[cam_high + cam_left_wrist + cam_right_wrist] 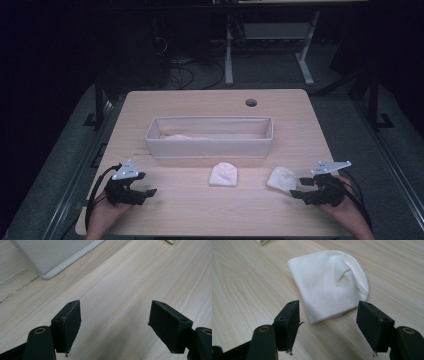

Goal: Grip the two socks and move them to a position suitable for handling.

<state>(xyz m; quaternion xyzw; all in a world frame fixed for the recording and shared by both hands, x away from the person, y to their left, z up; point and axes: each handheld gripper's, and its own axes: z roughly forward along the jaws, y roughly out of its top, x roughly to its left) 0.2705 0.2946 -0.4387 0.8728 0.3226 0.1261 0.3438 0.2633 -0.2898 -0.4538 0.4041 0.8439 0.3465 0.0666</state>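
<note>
A dim lab or test room: one pale wooden table (300, 125) with a cable hole (251, 102) sits lit at the centre of the frame, the surroundings dark. At top centre, white legs of a second desk (229, 55) stand on grey floor, with loose cables (182, 75) tangled to their left. Black metal frame posts (98, 102) flank the table at left and right edges.

Dim and dark beyond the lit table (300, 120).
Blurring slightly up close, casting soft shadows under the jaws.
</note>
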